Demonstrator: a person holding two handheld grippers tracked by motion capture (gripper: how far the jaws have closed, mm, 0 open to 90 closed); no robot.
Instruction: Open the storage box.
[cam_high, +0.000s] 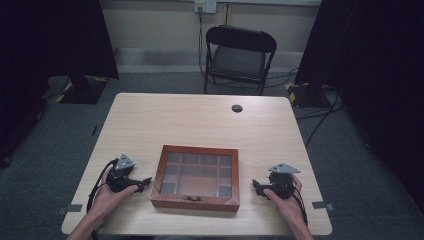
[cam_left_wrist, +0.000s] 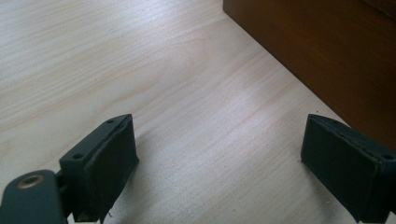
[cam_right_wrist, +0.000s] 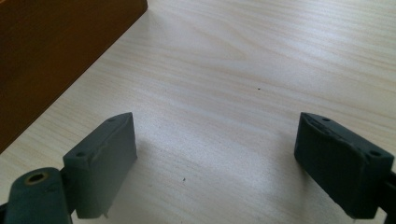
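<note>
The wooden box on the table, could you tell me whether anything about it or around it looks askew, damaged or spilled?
Nothing stands out. The wooden box sits closed and square to the table edge, its glass lid intact. The left gripper and right gripper rest open on either side, apart from it, with nothing spilled.

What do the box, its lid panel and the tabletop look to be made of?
Box: dark reddish-brown wood, smooth, probably varnished, with a small metal clasp at the front. Lid panel: seemingly glass or clear plastic, since compartments show through. Table: pale wood-grain surface, likely laminate, with a faint sheen.
</note>
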